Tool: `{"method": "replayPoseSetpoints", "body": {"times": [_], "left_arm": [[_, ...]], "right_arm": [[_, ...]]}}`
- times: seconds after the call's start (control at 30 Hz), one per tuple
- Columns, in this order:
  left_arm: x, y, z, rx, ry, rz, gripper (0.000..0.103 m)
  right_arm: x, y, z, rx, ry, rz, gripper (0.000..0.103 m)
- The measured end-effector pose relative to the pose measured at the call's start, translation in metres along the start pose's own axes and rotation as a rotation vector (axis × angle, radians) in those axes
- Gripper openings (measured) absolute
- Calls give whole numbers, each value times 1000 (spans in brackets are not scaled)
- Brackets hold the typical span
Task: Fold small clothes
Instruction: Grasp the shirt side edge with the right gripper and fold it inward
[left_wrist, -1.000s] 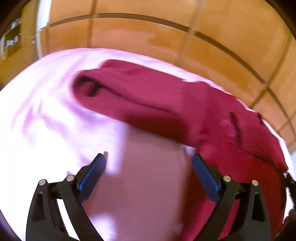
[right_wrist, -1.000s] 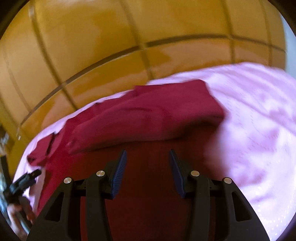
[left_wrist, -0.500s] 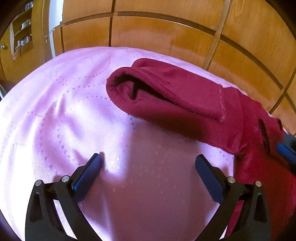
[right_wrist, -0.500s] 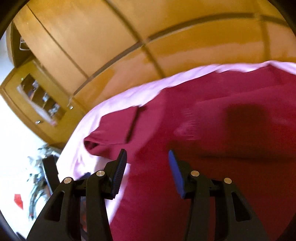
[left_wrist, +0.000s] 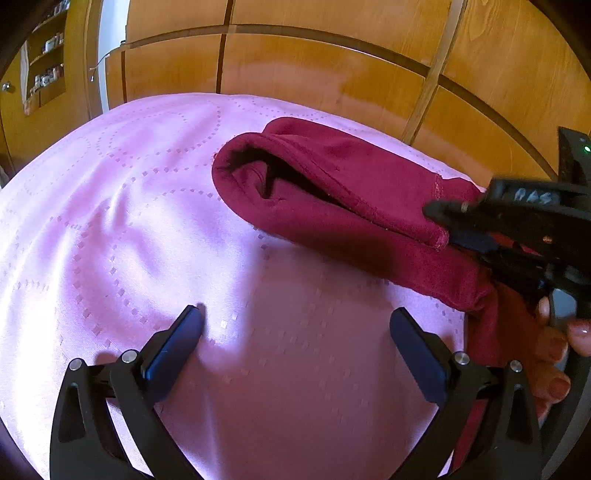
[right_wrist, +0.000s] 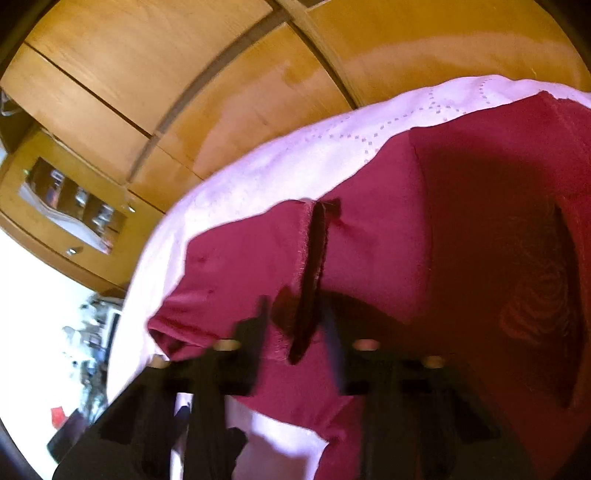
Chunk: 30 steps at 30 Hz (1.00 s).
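Observation:
A maroon garment (left_wrist: 332, 192) lies on the pink bedspread (left_wrist: 110, 221), one sleeve stretched out to the left with its cuff gaping. My left gripper (left_wrist: 295, 317) hovers open just above bare bedspread, in front of the sleeve and apart from it. From the right edge my right gripper (left_wrist: 458, 236) reaches in at the sleeve's seam. In the right wrist view the garment (right_wrist: 406, 240) fills the right side, and my right gripper (right_wrist: 295, 317), blurred, is closing on a raised fold of cloth at that seam.
Wooden wardrobe doors (left_wrist: 332, 66) stand right behind the bed. A person's hand (left_wrist: 554, 354) holds the right gripper's handle at the right edge. A glass-fronted shelf cabinet (right_wrist: 74, 206) sits at the far left. The bedspread (right_wrist: 258, 177) drops off at its left edge.
My right gripper swung left across the garment to the sleeve seam, came into the left wrist view, and its jaws closed on the cloth. The left gripper settled a little nearer the bedspread, still open.

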<state>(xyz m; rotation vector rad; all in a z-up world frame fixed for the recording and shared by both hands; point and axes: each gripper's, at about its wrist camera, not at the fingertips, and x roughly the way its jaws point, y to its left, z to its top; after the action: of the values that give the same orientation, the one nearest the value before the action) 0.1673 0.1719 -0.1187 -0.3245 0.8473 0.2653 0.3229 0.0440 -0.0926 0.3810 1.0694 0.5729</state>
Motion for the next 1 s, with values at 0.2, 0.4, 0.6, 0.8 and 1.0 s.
{"method": "replayPoseSetpoints", "body": {"times": [0.2, 0.4, 0.6, 0.8, 1.0], "left_arm": [[6, -12, 2, 44, 21, 60, 101], [7, -13, 3, 47, 23, 64, 101], [6, -12, 2, 50, 23, 68, 101], [5, -15, 2, 53, 25, 76, 101], [5, -16, 2, 61, 27, 88, 101]], "right_arm": [[-26, -6, -4, -5, -36, 35, 5], [-70, -12, -4, -30, -105, 39, 5], [-124, -40, 3, -11, -192, 13, 0], [-181, -92, 3, 43, -278, -39, 0], [-163, -92, -4, 10, -216, 5, 24]]}}
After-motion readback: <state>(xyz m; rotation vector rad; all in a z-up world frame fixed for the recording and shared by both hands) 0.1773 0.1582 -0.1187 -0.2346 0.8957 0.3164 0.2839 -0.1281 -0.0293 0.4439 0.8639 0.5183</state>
